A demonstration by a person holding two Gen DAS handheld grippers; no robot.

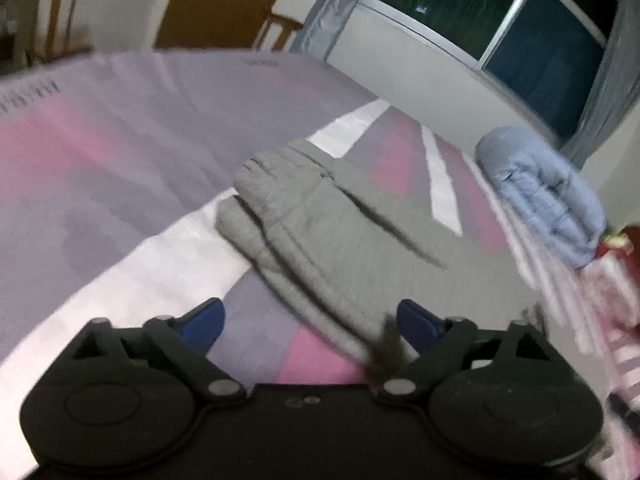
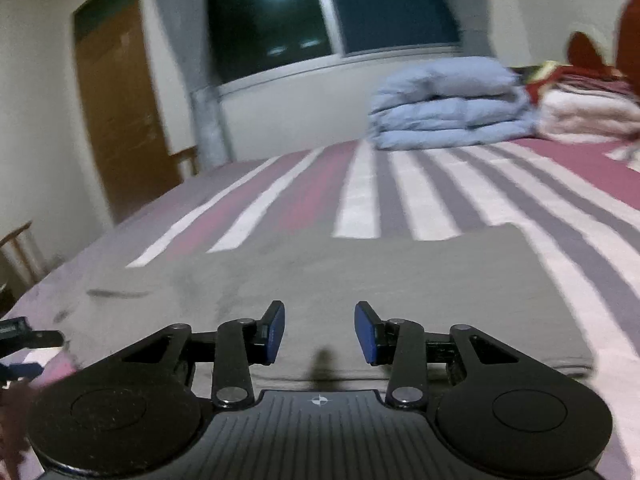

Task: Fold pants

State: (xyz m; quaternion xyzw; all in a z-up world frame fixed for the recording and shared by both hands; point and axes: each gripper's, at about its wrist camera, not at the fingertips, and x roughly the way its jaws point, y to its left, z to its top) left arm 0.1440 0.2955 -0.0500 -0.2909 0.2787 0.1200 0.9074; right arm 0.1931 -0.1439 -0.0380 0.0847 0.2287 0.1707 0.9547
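Nearest, at the bottom of each frame, both tongs stand free of cloth: the left gripper point(image 1: 310, 320) wide, the right gripper point(image 2: 319, 332) narrower, likely lining up for a fold. Beyond them the grey pants point(image 2: 340, 280) lie flat on the striped bed point(image 2: 440, 184), waistband point(image 1: 276, 184) bunched mid-frame. Farther, a folded blue quilt point(image 2: 448, 104) sits out of the way
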